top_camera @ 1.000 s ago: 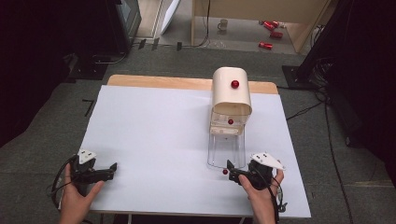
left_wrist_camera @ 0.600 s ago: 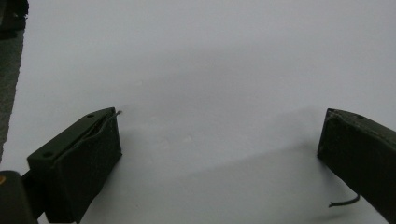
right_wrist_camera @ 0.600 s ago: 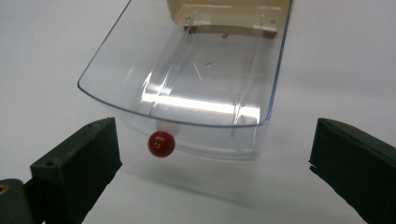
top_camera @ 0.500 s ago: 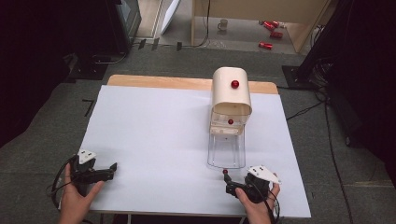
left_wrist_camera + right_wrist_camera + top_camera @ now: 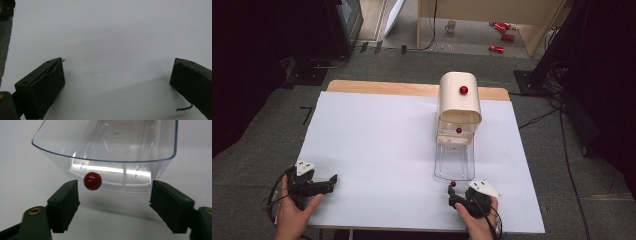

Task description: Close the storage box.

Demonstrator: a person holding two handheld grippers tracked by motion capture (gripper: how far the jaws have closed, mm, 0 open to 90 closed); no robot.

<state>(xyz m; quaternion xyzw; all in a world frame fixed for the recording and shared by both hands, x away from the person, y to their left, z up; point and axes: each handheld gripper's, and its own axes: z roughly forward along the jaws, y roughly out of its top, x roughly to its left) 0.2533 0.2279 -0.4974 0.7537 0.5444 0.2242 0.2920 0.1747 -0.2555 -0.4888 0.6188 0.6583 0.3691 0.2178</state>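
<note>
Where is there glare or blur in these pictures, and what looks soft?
Right gripper view: bright glare streaks on the clear drawer; a highlight on its red knob; the right tongs look soft at the nearest edges. Left gripper view: left tongs cast soft shadows on the white sheet. High view: dim, dark surroundings.

The left gripper (image 5: 117,82) is hovering low over the white table sheet (image 5: 112,32), its two black jaws standing wide apart with nothing between them. The left jaw is showing two small holes along its top edge, and a thin wire is sticking out near its tip. Another short wire is curling from under the right jaw. Both jaws are casting a soft shadow on the sheet. Grey floor (image 5: 4,45) is showing along the left edge.
</note>
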